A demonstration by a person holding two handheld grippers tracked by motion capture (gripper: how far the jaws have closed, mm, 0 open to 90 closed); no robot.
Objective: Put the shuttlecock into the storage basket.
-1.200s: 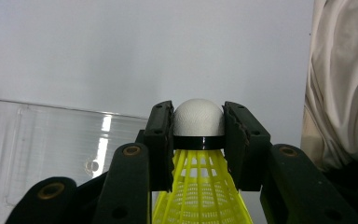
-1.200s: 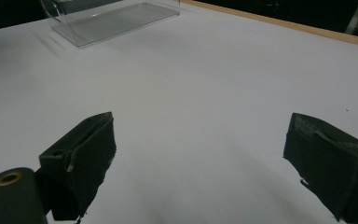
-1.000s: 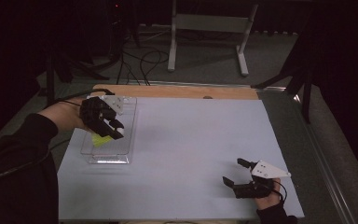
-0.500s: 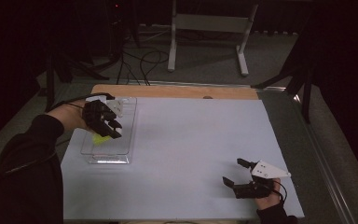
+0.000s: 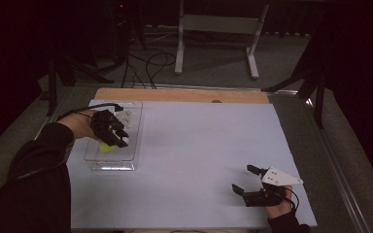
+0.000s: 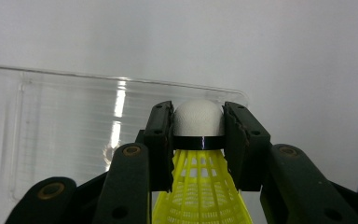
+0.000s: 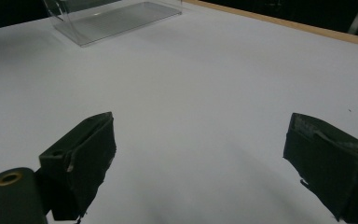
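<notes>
Yellow plastic shuttlecock (image 6: 199,186) is sitting pinched at its white cork by the left hand-held gripper (image 5: 110,130), over a clear tray (image 5: 131,162) at centre left. Right hand-held gripper (image 5: 253,187) is resting open, lower right. The rounded cork could be slipping free, I judge.

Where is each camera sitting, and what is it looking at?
High view: above the person's side, looking forward and down on the table; both forearms, the left gripper and right gripper show.
Left gripper view: rides the left gripper, looking along its jaws, shut on a yellow shuttlecock over the clear tray.
Right gripper view: rides the right gripper, low over the table, its jaws wide apart.
Shared: all three views show the clear tray and white table.
</notes>
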